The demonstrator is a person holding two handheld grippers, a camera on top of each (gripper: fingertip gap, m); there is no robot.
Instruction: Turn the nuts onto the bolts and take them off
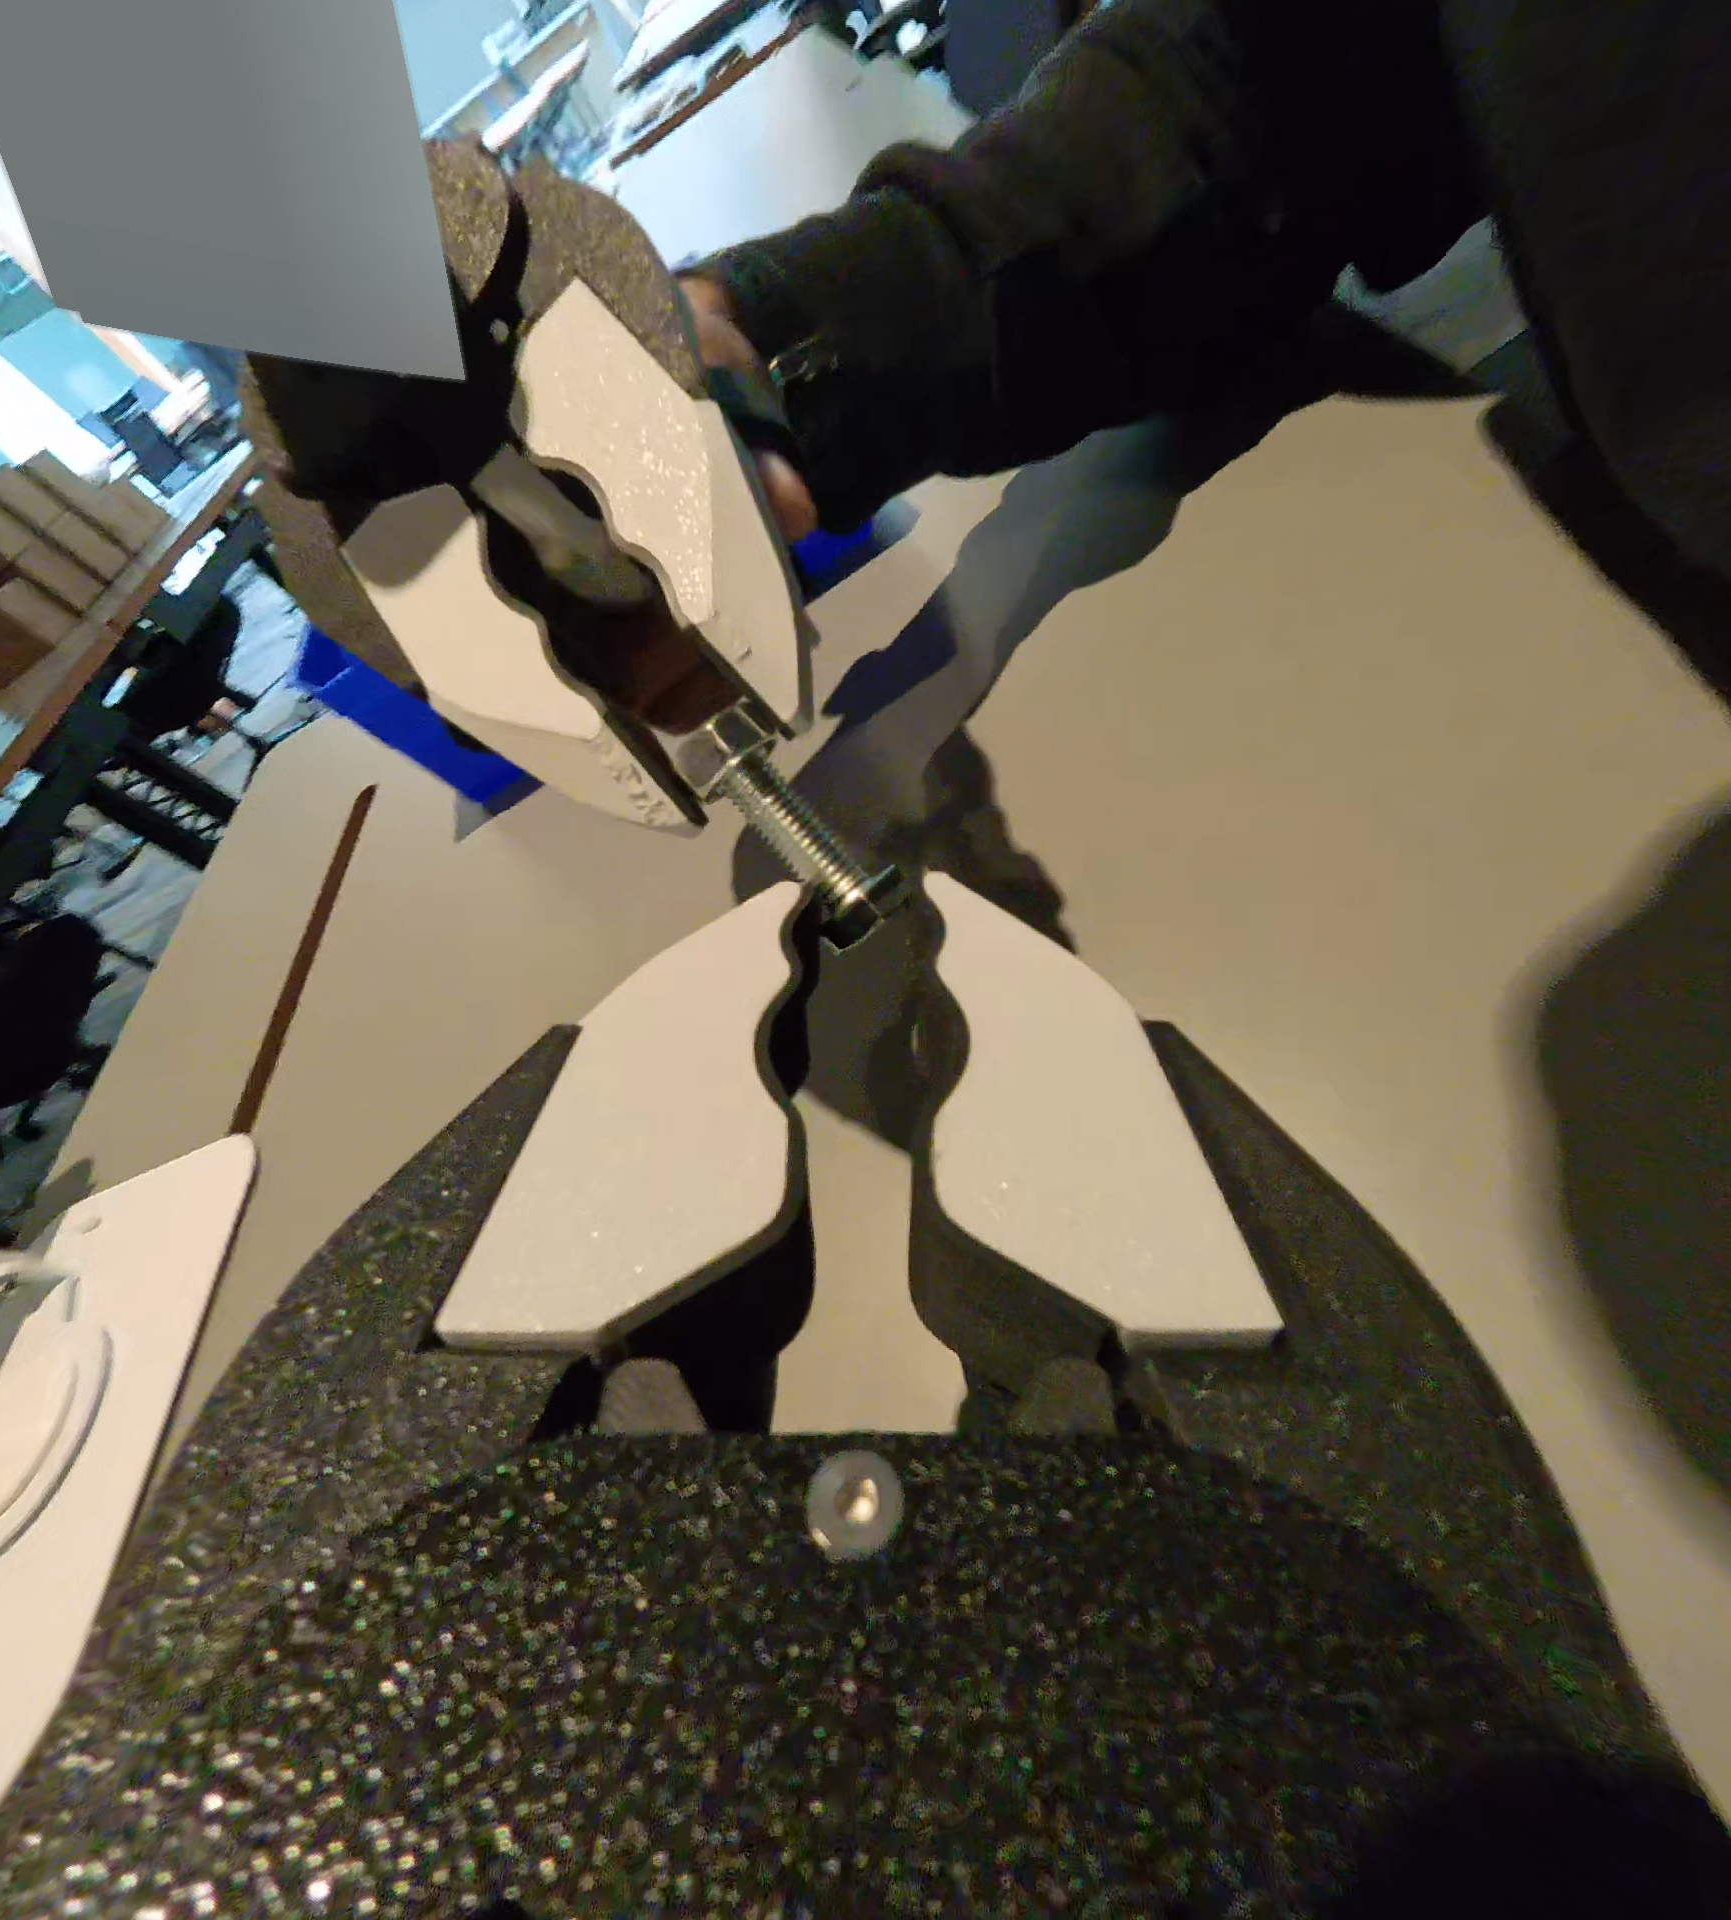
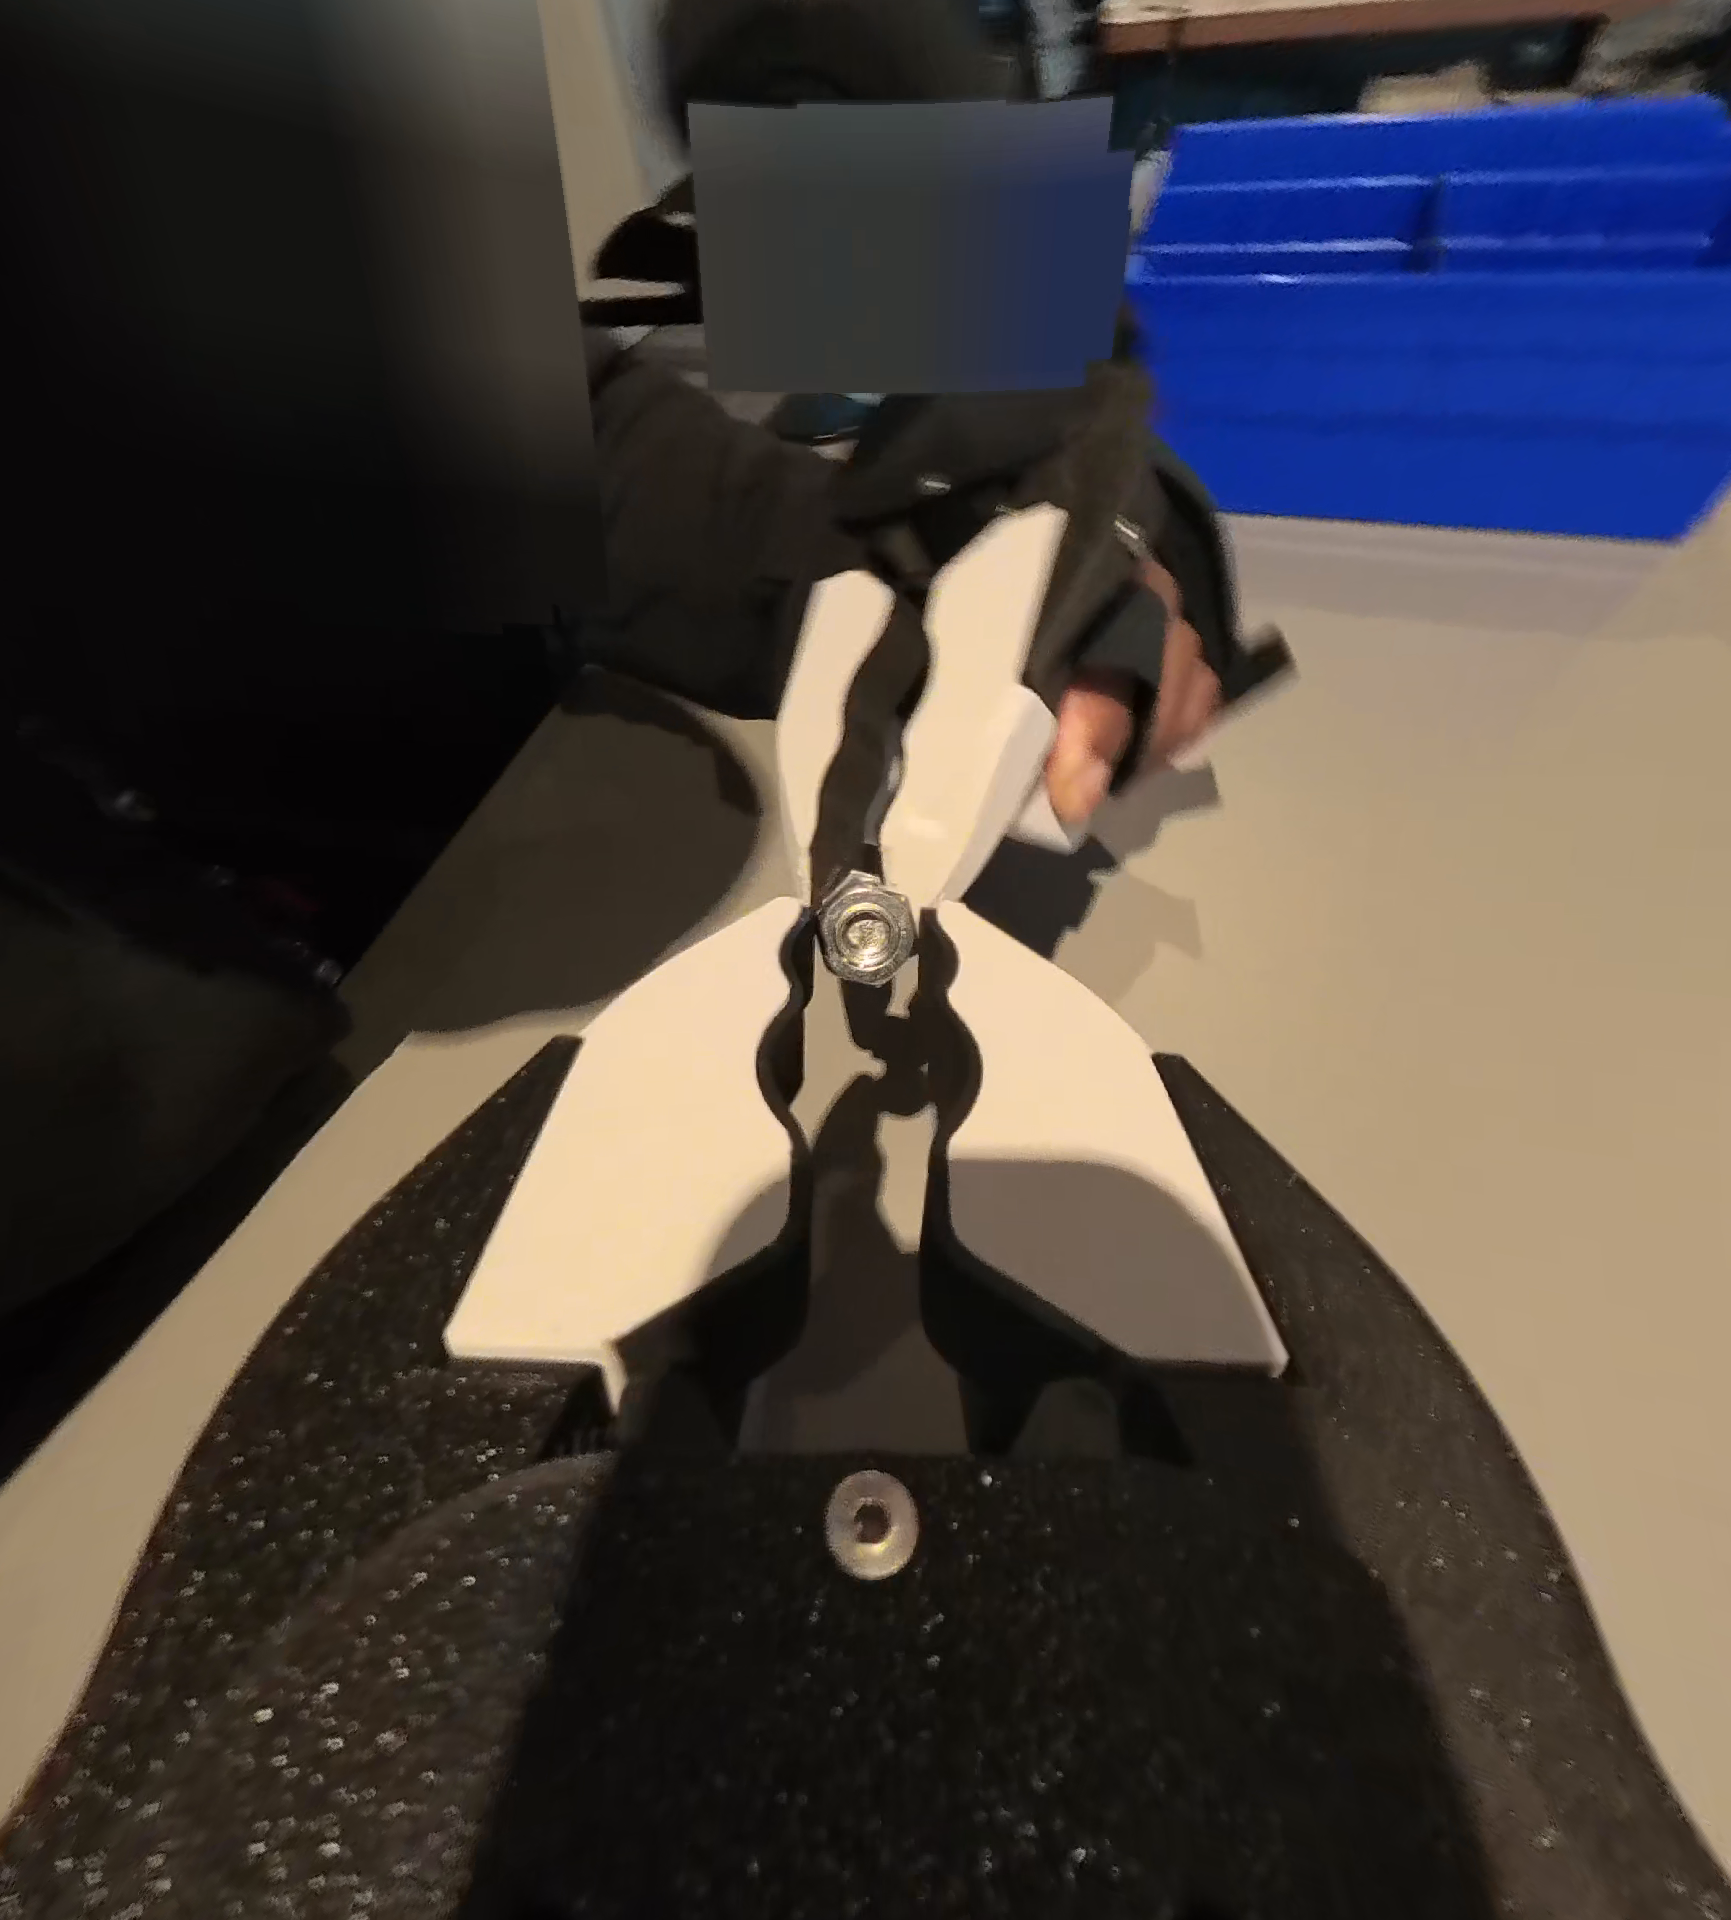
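I am holding one bolt (image 1: 807, 831) in the air above the pale table (image 1: 1256, 831), with a claw at each end. My left claw (image 1: 861, 914) is pinching the hex end nearest its camera between its white fingertips (image 1: 736, 935). In the left wrist view the threaded shaft is running up and away to my right claw (image 1: 726, 748), which is clamping the far end. There a hex piece is sitting on the thread, and I am taking it for the nut (image 1: 731, 740), though the fingers are covering part of it.

In the right wrist view I am looking straight down the axis. The nut (image 2: 863, 935) is showing end-on between the tips of my right claw (image 2: 863, 935), with the tip of the bolt (image 2: 861, 932) inside its ring. The shaft behind is hidden, and I cannot tell how far the nut is threaded on. The left claw (image 2: 876, 873) is reaching in from beyond; its grip point is hidden behind the nut.

A gloved hand (image 2: 1131, 665) is gripping the left tool, its edges blurred. A dark sleeve (image 1: 1100, 270) is covering the hand on the right tool. A blue bin (image 2: 1463, 343) is sitting on the table behind, cut off at the frame edge; only a corner of it (image 1: 393, 717) is showing in the left view.
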